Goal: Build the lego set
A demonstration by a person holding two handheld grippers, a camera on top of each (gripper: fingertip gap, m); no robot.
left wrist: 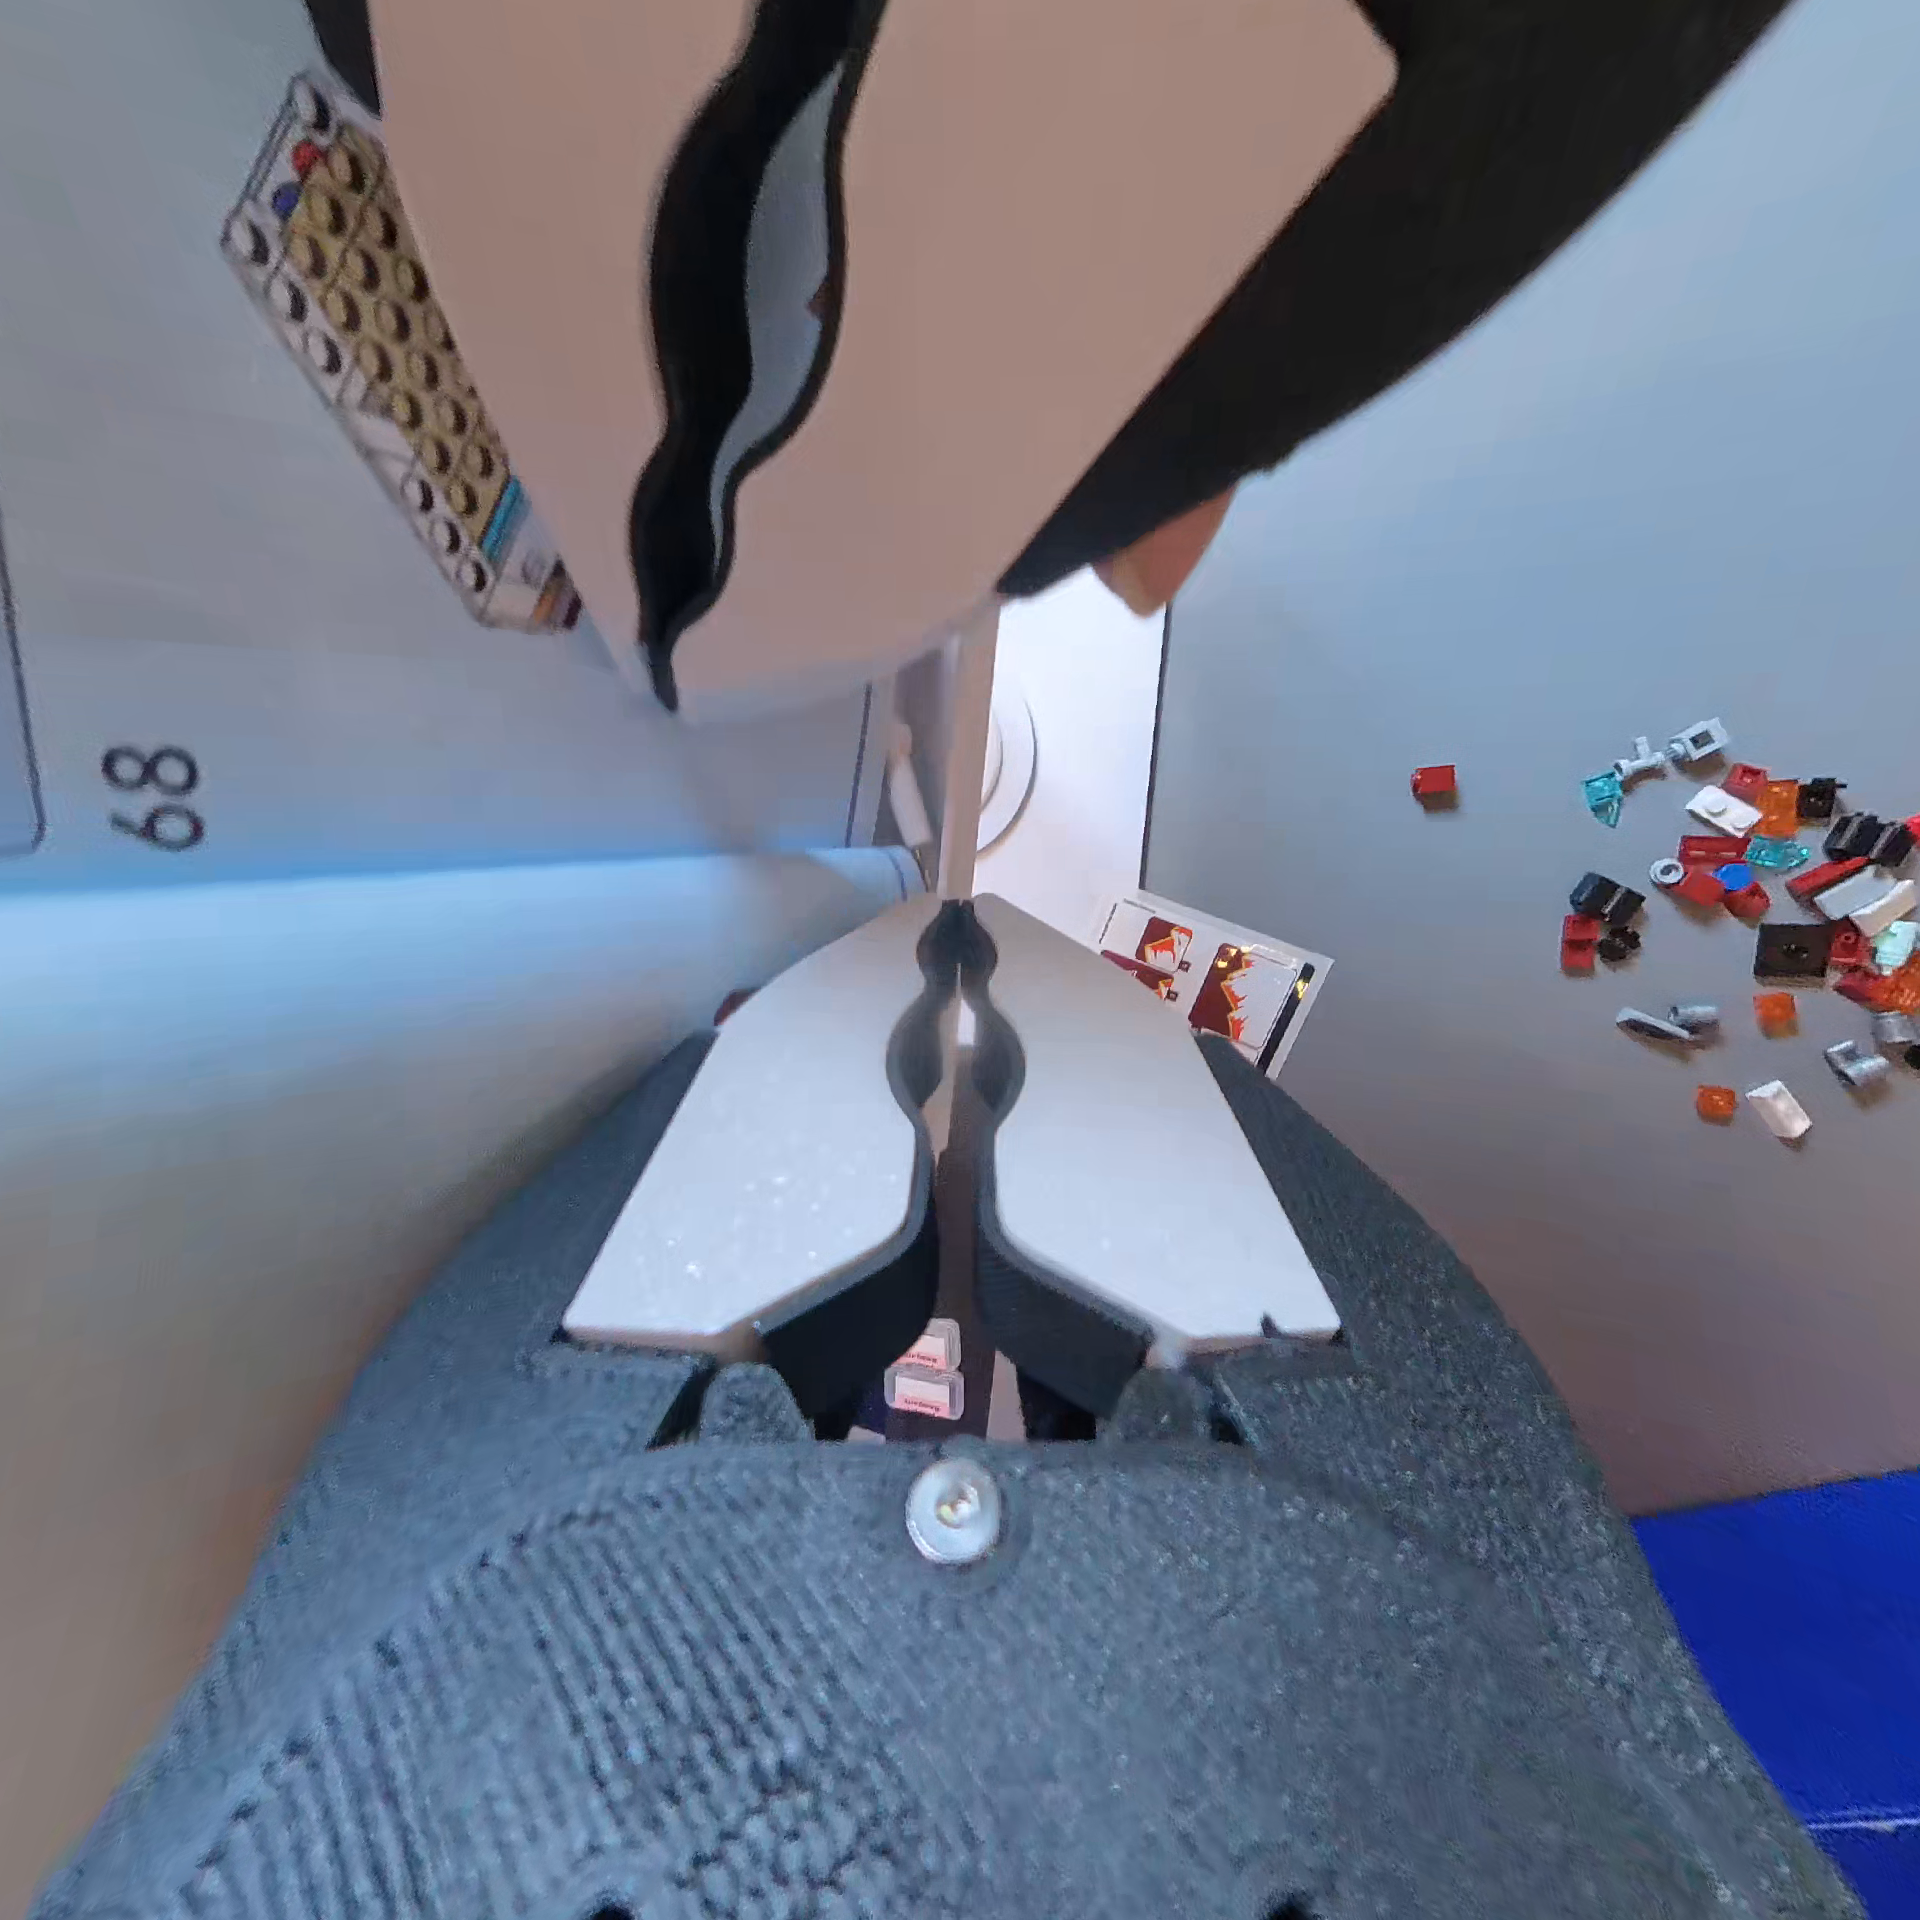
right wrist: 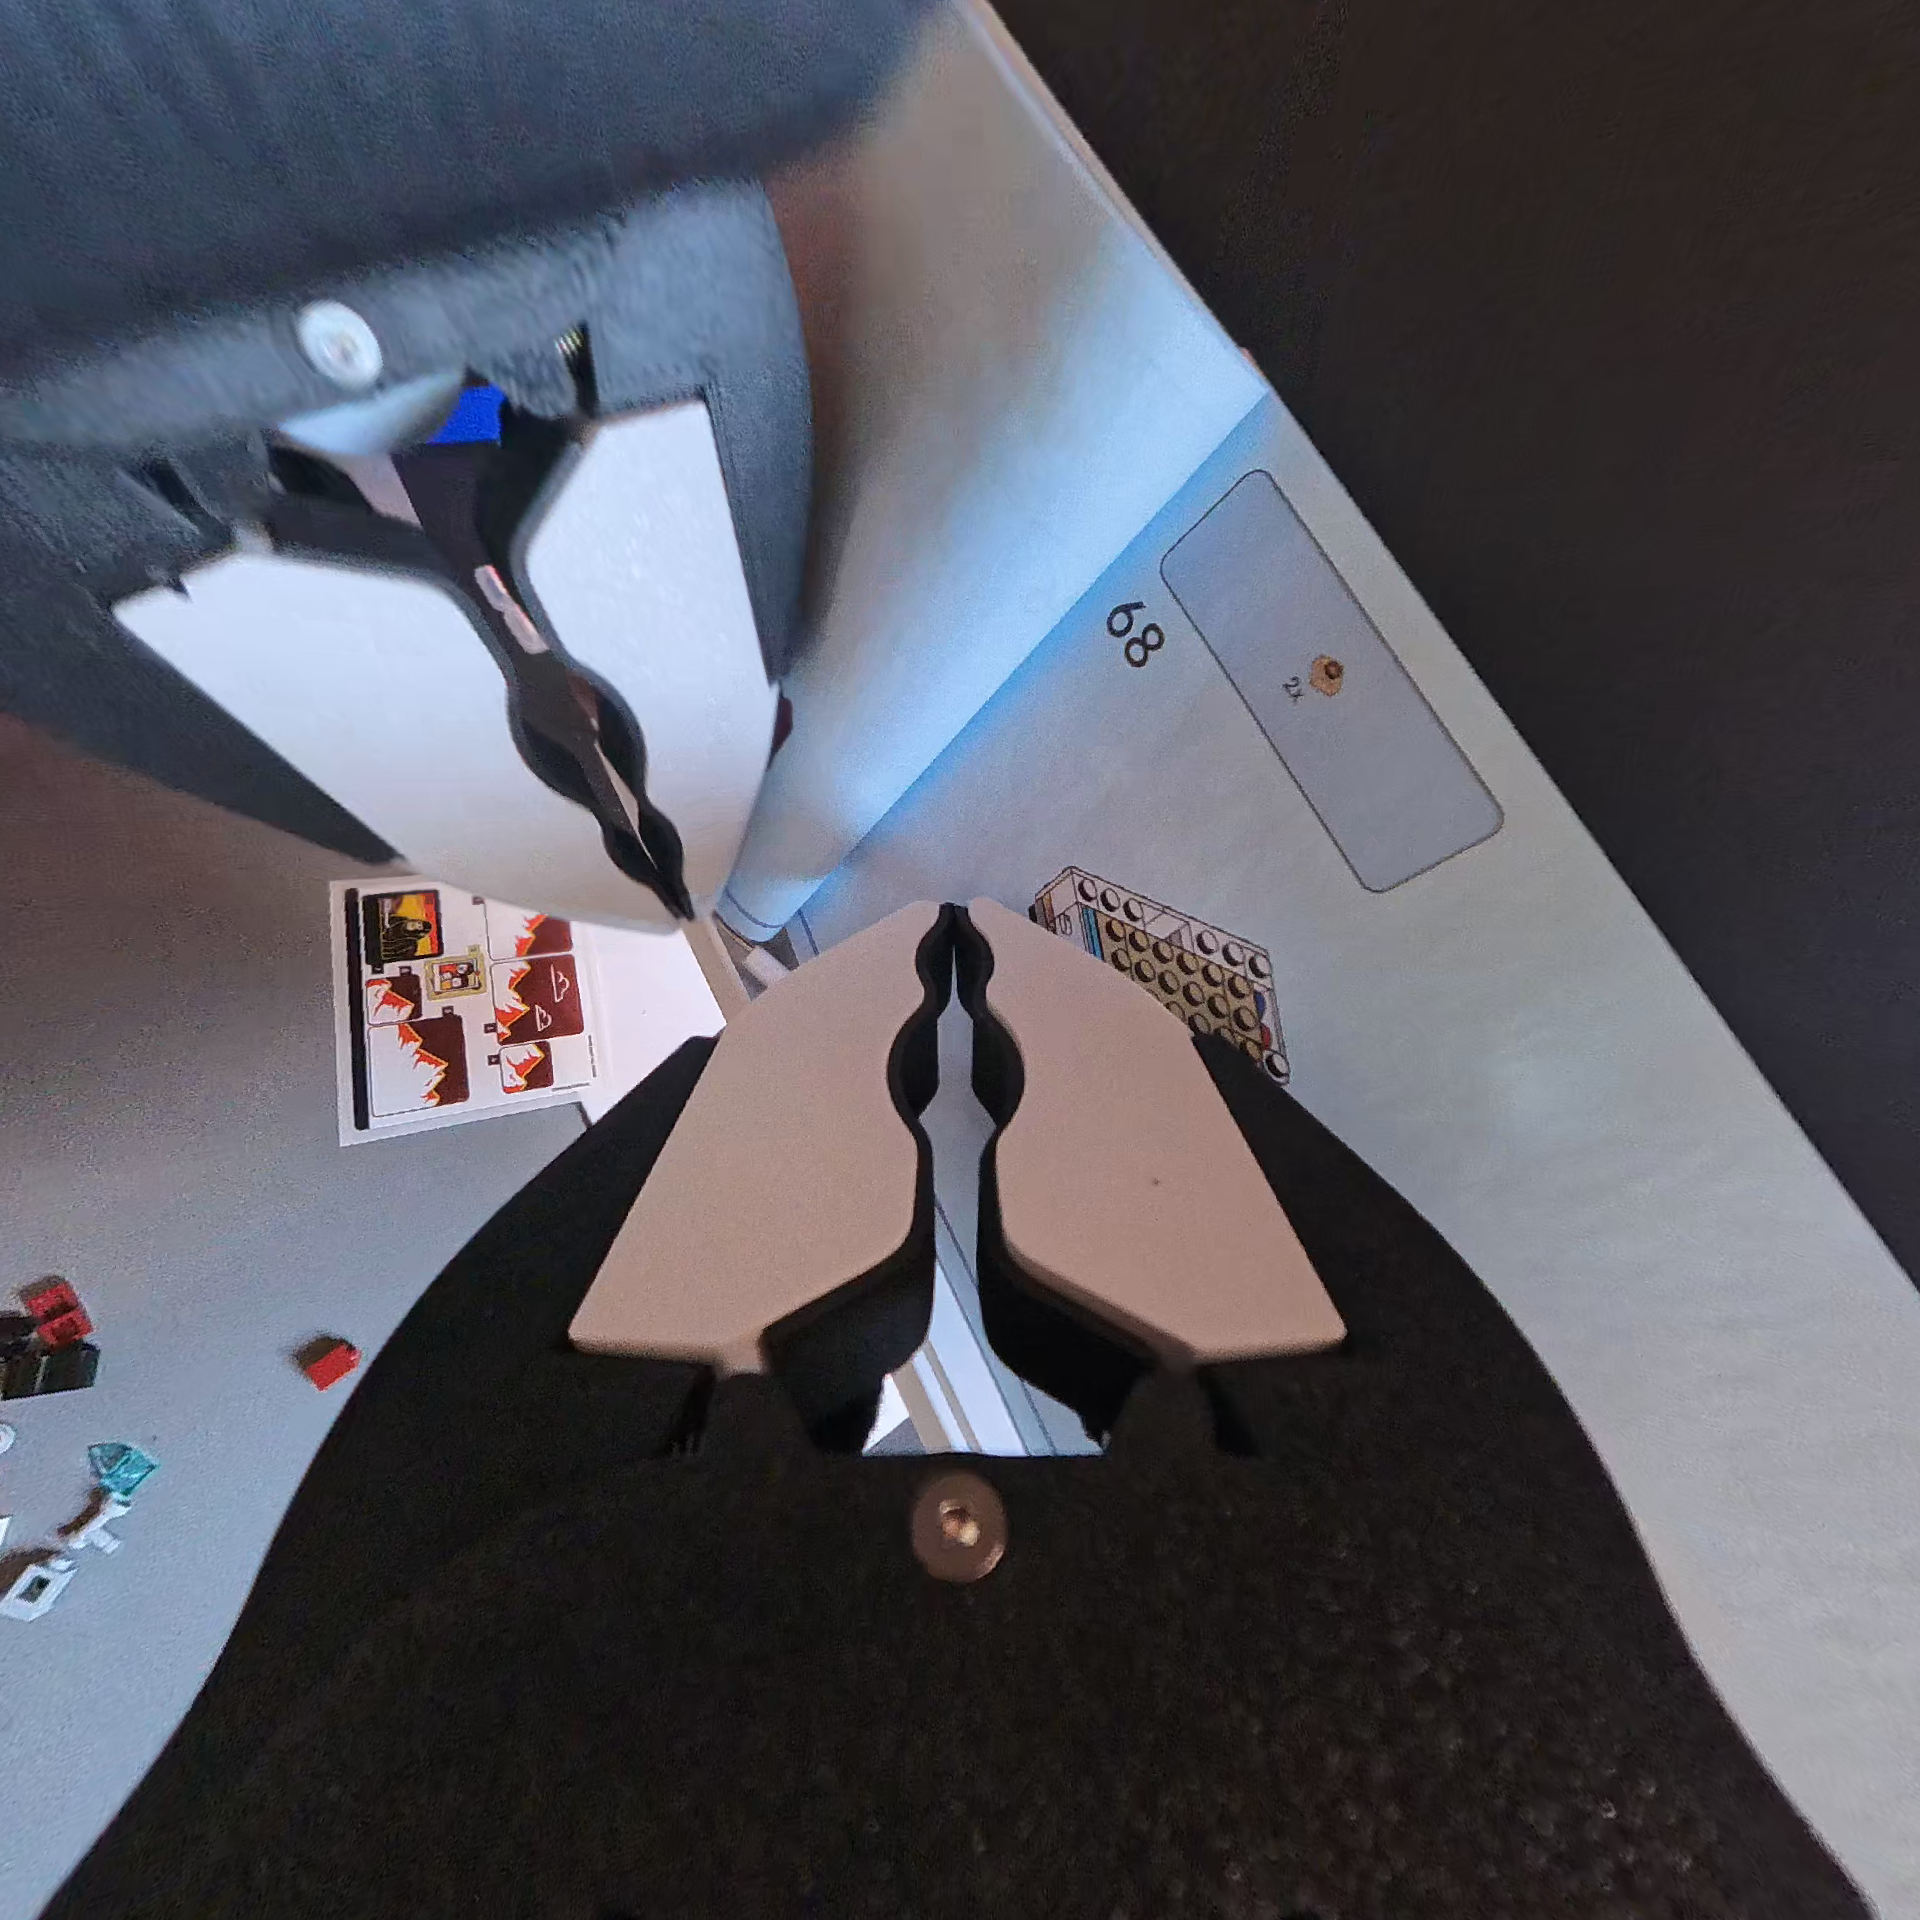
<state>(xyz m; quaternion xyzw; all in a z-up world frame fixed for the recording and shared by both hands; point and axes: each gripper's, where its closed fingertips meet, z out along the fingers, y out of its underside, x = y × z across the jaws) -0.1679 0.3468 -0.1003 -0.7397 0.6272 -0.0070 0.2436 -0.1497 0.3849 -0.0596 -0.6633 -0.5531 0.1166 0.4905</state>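
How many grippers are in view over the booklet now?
2. The left gripper at the booklet's curled page edge, beside the sticker sheet; right gripper next to it, near the printed brick drawing.

Two wrist views, close above an instruction booklet (right wrist: 1195, 748), facing oppositely, sharing sticker sheet (right wrist: 468, 1013).

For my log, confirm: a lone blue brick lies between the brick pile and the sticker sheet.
Not blue: the lone brick is red, as the left wrist view shows. It does lie between the brick pile and the sticker sheet.
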